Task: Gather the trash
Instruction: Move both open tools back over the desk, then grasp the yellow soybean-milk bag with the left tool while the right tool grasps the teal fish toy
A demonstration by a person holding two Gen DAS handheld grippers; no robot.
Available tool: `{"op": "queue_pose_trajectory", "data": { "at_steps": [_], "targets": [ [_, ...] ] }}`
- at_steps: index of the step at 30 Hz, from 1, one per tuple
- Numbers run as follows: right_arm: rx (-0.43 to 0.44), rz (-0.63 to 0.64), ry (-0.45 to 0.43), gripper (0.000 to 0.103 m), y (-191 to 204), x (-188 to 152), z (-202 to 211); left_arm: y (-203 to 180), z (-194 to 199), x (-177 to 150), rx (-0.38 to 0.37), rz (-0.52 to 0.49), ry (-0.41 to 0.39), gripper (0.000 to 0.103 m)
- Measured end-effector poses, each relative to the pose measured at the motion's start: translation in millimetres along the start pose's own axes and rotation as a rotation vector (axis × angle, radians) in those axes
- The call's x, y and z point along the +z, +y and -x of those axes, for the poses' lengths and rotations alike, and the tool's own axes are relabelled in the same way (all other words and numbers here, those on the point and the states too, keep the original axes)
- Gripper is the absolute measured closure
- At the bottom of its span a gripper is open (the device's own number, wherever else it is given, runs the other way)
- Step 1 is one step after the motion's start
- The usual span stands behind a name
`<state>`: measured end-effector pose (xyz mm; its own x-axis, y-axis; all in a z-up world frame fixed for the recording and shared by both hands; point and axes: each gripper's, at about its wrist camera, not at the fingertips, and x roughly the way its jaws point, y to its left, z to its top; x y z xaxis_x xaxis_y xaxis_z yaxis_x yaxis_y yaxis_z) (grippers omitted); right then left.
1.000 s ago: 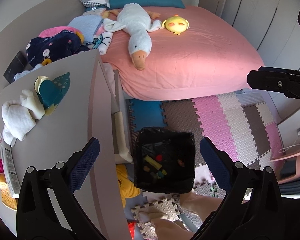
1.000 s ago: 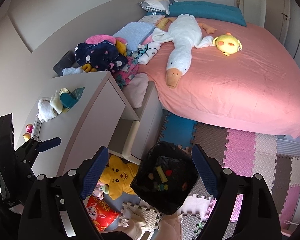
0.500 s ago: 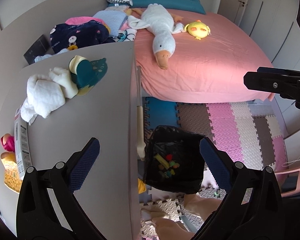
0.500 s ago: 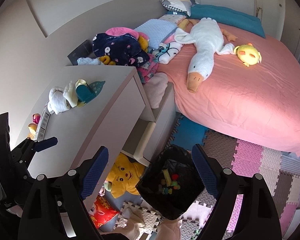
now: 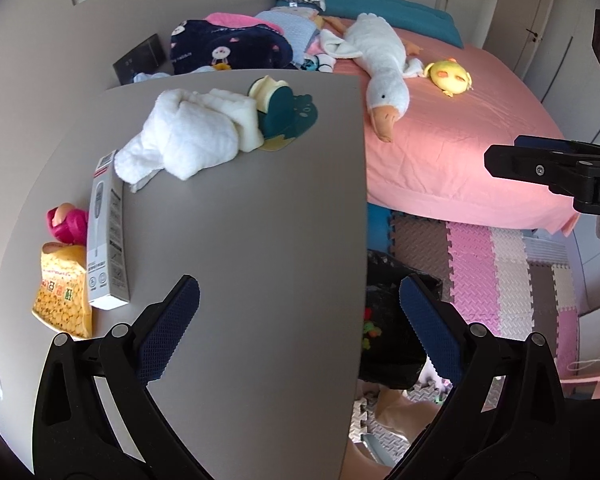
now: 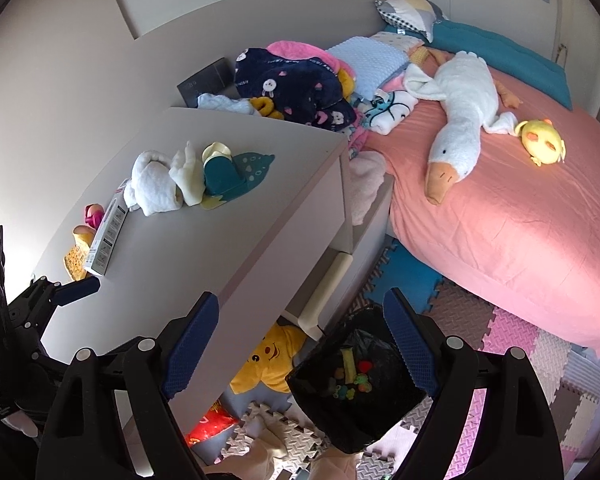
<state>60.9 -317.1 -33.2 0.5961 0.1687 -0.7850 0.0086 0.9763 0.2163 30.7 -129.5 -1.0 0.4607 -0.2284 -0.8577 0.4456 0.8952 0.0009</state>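
A black bin (image 6: pixel 356 384) lined with a bag stands on the floor mats and holds several small colourful scraps; it also shows in the left wrist view (image 5: pixel 388 320), partly behind the desk edge. On the grey desk (image 5: pixel 240 240) lie a white and grey carton (image 5: pixel 106 232), a yellow snack bag (image 5: pixel 62 292) and a pink item (image 5: pixel 66 220). My left gripper (image 5: pixel 298 328) is open and empty above the desk's right edge. My right gripper (image 6: pixel 300 344) is open and empty above the bin and desk corner.
White cloths (image 5: pixel 188 132) and a teal holder (image 5: pixel 284 114) sit at the desk's far end. A pink bed (image 6: pixel 500 184) carries a goose plush (image 6: pixel 456 124), a yellow plush (image 6: pixel 542 146) and piled clothes (image 6: pixel 296 80). A yellow plush (image 6: pixel 272 360) and red bag (image 6: pixel 210 426) lie under the desk.
Both grippers have moved left and up over the desk. The desk top now fills the left wrist view, showing the carton and snack bag. Both stay open.
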Motion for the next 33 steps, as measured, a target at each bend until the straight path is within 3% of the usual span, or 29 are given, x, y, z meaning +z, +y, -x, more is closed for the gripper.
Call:
{"op": "queue_pose_trajectory", "data": {
  "at_steps": [18,33],
  "targets": [
    [0.065,0.097,0.033,0.018,66.4,35.6,-42.5,99.4,26.7,-29.2,0.153,0.163,-0.016,0.006],
    [0.040,0.079,0.075,0.018,78.6,58.4,-78.8,172.1,14.7,-39.0,0.243,0.217,0.026,0.006]
  ]
}}
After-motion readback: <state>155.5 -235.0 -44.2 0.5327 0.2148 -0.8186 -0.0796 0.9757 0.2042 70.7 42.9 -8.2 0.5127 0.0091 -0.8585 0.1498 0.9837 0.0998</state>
